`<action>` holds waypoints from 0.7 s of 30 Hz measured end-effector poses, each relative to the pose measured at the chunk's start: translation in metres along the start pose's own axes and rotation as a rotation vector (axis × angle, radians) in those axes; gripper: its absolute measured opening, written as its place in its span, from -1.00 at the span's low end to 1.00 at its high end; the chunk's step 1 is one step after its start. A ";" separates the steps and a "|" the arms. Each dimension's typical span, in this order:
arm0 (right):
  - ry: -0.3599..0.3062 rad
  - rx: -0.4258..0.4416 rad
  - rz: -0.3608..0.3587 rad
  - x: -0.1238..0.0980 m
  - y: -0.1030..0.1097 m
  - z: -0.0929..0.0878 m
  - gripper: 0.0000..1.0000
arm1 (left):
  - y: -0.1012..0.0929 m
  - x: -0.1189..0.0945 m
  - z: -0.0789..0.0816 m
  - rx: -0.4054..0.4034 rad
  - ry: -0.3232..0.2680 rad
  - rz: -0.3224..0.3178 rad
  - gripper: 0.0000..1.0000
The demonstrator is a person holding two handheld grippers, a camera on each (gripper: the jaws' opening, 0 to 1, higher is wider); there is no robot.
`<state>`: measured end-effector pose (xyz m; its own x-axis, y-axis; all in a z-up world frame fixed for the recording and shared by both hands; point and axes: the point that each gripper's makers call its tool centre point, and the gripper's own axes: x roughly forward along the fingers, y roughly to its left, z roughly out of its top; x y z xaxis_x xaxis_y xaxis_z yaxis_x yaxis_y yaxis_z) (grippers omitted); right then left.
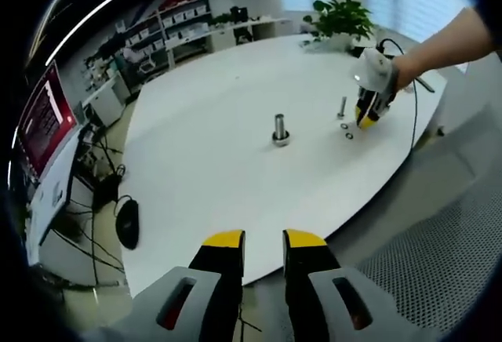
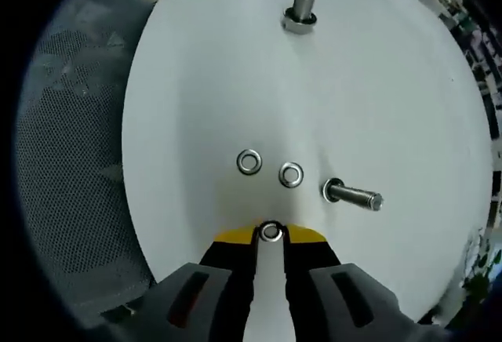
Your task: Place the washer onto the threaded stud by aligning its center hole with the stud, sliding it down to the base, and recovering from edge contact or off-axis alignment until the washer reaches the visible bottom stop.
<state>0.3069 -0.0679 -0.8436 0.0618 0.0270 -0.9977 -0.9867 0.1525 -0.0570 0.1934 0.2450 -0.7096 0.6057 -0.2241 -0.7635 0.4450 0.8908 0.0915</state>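
Washer (image 2: 271,232) sits pinched between the yellow tips of our right gripper (image 2: 271,234), its centre hole facing the camera in the right gripper view, held low over the white table (image 2: 196,83). Two more washers lie flat on the tabletop just ahead of the tips: one to the left (image 2: 249,162) and one to the right (image 2: 291,174), close together but apart. Beside them stands a slim threaded stud (image 2: 353,196) with a ring at its base, nothing threaded over its shaft. Farther off, well apart from this cluster, a thicker stud (image 2: 301,3) rises from a nut-like base.

In the left gripper view we see the same table from across its width: the thicker stud (image 1: 280,130) near the middle, the slim stud (image 1: 342,108) beyond it, and the loose washers (image 1: 346,129) as small rings next to the right gripper (image 1: 365,116), which a hand (image 1: 400,71) holds down toward the surface. Our left gripper (image 1: 263,240) hangs at the table's near edge with its jaws parted and nothing between them. Around the table we see a potted plant (image 1: 342,17), shelving, a monitor (image 1: 43,118) and a mesh chair back (image 2: 67,161).
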 end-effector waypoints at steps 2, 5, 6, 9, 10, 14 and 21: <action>0.025 0.060 0.013 0.000 -0.001 -0.001 -0.70 | 0.000 -0.001 0.002 -0.009 -0.013 0.000 -0.67; 0.045 0.123 0.033 0.000 -0.004 -0.001 -0.71 | -0.002 0.001 0.000 -0.018 -0.002 -0.008 -0.67; 0.040 0.125 0.034 0.000 -0.004 -0.002 -0.71 | -0.002 0.001 -0.001 -0.012 0.001 -0.007 -0.67; 0.030 0.130 0.029 -0.001 -0.003 -0.003 -0.71 | -0.002 0.000 0.001 -0.013 -0.010 -0.010 -0.67; 0.029 0.129 0.029 0.000 -0.003 -0.003 -0.71 | -0.002 0.000 0.001 -0.020 -0.011 -0.011 -0.67; 0.035 0.150 0.028 0.001 -0.004 -0.002 -0.71 | 0.000 -0.001 0.003 -0.036 -0.024 -0.007 -0.66; 0.005 0.160 0.003 -0.001 -0.003 -0.004 -0.71 | -0.004 -0.002 0.009 -0.077 -0.061 -0.039 -0.63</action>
<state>0.3090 -0.0720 -0.8427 0.0581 0.0228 -0.9980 -0.9501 0.3081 -0.0483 0.1961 0.2387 -0.7028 0.6291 -0.2807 -0.7248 0.4181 0.9083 0.0111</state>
